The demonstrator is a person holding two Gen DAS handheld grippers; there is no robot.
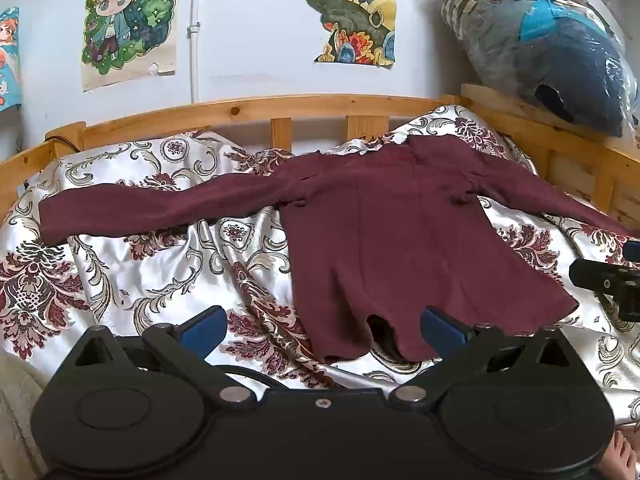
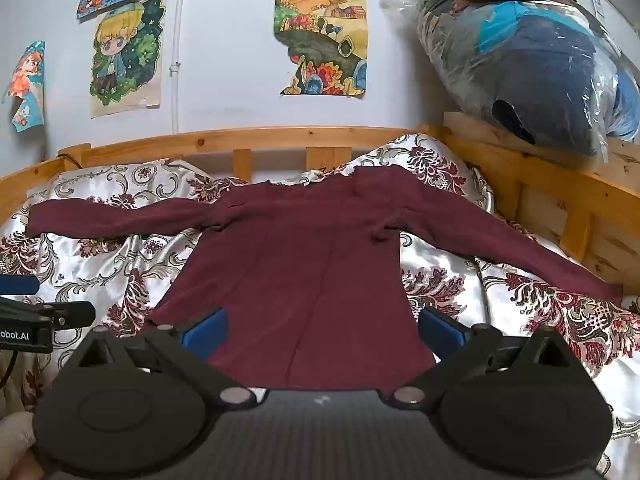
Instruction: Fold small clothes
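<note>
Two grippers face us here, both spread as wide as they go: the left gripper (image 1: 323,326) hovers with its blue pads (image 1: 202,326) clear of the cloth, over the near left corner of the hem, and the right gripper (image 2: 323,328) stands over the hem's middle, gripping nothing. We see the maroon long-sleeved top (image 1: 384,232) lying flat with sleeves stretched out on the floral satin bedspread (image 1: 132,280), inside the wooden bed frame (image 1: 248,110).

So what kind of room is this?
Most likely a bedroom: a wooden bed frame with a flowered satin sheet, a maroon top spread out, and cartoon posters on the wall.
</note>
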